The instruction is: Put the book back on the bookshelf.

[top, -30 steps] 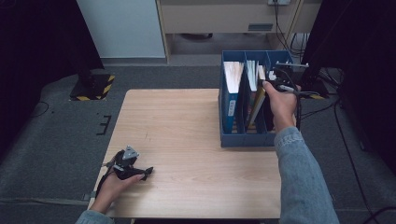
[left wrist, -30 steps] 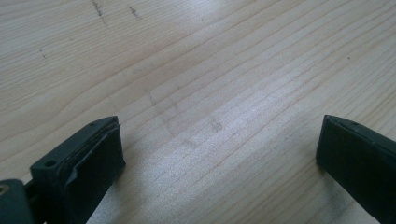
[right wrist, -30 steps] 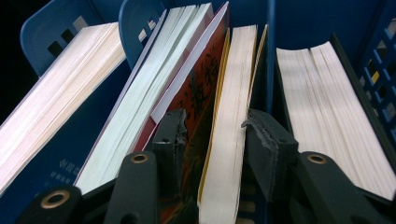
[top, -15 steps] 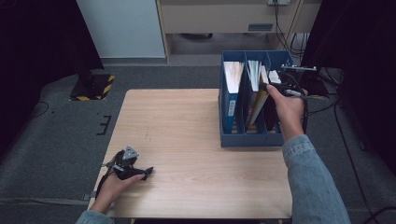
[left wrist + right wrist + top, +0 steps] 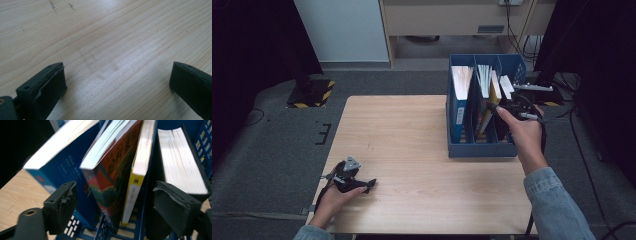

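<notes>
Books [image 5: 125, 170] between parted jaws, untouched

My surface [image 5: 412, 150] is pale wood with a fine brown grain and a few small dark flecks. On it stands a blue file rack [image 5: 482, 149], its walls pierced with a grid of little slots. In it, one book [image 5: 60, 172] has a deep blue cover with small red and white marks; the next book [image 5: 110, 177] is red with green patches; a thin book [image 5: 136, 182] is white with a yellow band; the last book [image 5: 180, 160] has cream page edges. My right tongs [image 5: 112, 207] and left tongs [image 5: 117, 85] are black. My sleeve [image 5: 557, 205] is faded blue denim.
</notes>
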